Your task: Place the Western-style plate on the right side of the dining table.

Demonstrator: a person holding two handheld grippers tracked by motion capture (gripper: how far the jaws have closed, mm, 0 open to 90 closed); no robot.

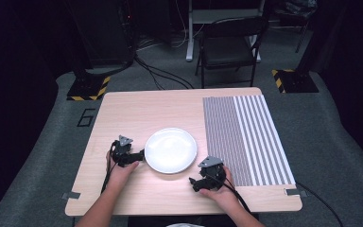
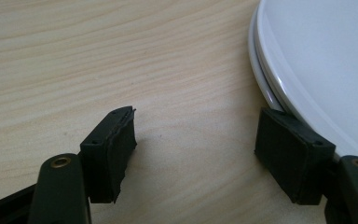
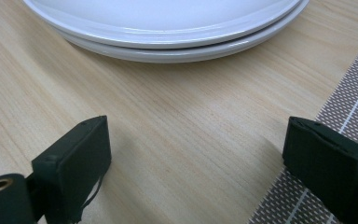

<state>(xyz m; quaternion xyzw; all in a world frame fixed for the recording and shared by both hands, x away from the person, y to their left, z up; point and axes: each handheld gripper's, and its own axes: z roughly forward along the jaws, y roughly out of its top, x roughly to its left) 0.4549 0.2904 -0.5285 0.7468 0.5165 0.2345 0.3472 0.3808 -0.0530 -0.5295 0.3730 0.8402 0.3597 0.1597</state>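
Nearest the person, the right gripper (image 1: 194, 183) rests low on the wooden table (image 1: 137, 106), jaws spread wide with nothing between them. Ahead of it, a little way off, sit two stacked white plates (image 3: 168, 28); its right jaw overlaps the edge of the striped placemat (image 1: 246, 137). Farther on, the left gripper (image 1: 141, 153) is likewise wide open and empty, its right jaw just beside the plates' rim, perhaps touching.

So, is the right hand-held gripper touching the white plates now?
Apart. In the right gripper view, the right hand-held gripper has open jaws, and bare wood of the table lies between them and the stacked white plates.
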